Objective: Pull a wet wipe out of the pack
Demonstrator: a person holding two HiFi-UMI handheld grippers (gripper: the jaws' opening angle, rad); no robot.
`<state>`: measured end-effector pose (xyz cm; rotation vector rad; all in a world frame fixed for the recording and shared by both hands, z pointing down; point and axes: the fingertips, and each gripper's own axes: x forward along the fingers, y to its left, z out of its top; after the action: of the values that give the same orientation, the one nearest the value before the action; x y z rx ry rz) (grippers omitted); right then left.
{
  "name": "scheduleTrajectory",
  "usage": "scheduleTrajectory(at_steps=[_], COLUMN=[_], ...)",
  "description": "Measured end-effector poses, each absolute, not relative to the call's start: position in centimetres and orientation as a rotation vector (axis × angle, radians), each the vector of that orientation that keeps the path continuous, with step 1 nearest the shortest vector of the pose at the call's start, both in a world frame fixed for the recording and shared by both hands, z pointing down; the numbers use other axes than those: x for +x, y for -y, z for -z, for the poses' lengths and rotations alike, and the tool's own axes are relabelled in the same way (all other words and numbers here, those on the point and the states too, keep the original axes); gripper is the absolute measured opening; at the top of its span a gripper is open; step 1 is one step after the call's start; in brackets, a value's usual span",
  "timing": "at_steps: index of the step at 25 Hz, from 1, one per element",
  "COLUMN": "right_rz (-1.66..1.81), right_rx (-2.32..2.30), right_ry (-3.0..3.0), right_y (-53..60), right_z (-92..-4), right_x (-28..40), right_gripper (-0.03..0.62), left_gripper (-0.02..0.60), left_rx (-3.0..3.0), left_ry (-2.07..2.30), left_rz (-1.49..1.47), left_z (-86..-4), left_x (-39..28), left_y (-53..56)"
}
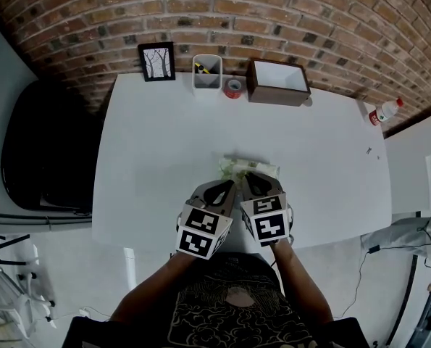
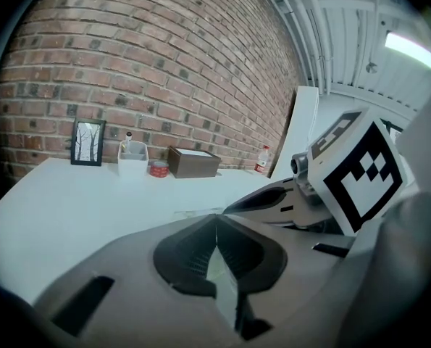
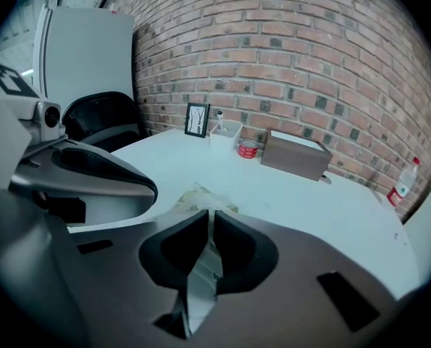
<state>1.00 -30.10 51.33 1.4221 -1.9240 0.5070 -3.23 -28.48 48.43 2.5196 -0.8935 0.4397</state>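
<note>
Brick wall [image 1: 273,13] ran along the far side of one white desk [image 1: 164,143], and one black chair [image 1: 41,151] stood off the desk's left edge. One person sat at the near edge in a dark patterned shirt [image 1: 229,310], both forearms reaching forward, one gripper in each hand.

Two grippers sat side by side just inside the near edge, close to its middle. Each carried a cube of black-and-white square markers with no lettering on them. The left gripper [image 1: 228,185] had its jaws drawn together on a thin pale-green sliver of material. The right gripper [image 1: 253,183] had its jaws likewise pressed together on a thin, pale, creased sheet. Whether either sheet was wrapper or wipe could not be told.

One brown box [image 1: 277,95] with a white inside stood at the far edge, right of centre. One wet wipe pack [image 1: 262,169], pale green, lay flat on the desk near the middle of the near edge, touching both sets of jaw tips; its print was too small to read. One black-framed picture [image 1: 157,61] of bare trees leaned at the far edge, left of centre. One white tub [image 1: 206,82] holding pens stood beside it. One white bottle [image 1: 385,112] with a red cap and red label, unreadable, lay at the far right corner. One red tape roll [image 1: 233,88] sat between tub and box
</note>
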Motion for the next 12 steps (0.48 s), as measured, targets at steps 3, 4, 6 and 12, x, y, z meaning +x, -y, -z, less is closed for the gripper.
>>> scheduleTrajectory(at_steps=[3, 4, 6, 12], right_rz=[-0.533, -0.539, -0.546, -0.579], right_rx=[1.436, 1.441, 1.449, 1.479], right_ry=[1.928, 1.932, 1.939, 1.969], right_y=[30.1, 30.13, 30.15, 29.93], right_z=[-51.46, -51.44, -51.3, -50.87], right_x=[1.2, 1.26, 1.35, 1.61], right_gripper=[0.021, 0.02, 0.018, 0.017], left_gripper=[0.012, 0.012, 0.012, 0.012], left_rx=[2.518, 2.518, 2.517, 2.509], left_ry=[0.886, 0.883, 0.878, 0.875], left_rz=[-0.438, -0.438, -0.439, -0.44], left_z=[-48.53, -48.55, -48.56, -48.46], left_x=[-3.23, -3.21, -3.16, -3.26], left_y=[28.52, 28.54, 28.52, 28.25])
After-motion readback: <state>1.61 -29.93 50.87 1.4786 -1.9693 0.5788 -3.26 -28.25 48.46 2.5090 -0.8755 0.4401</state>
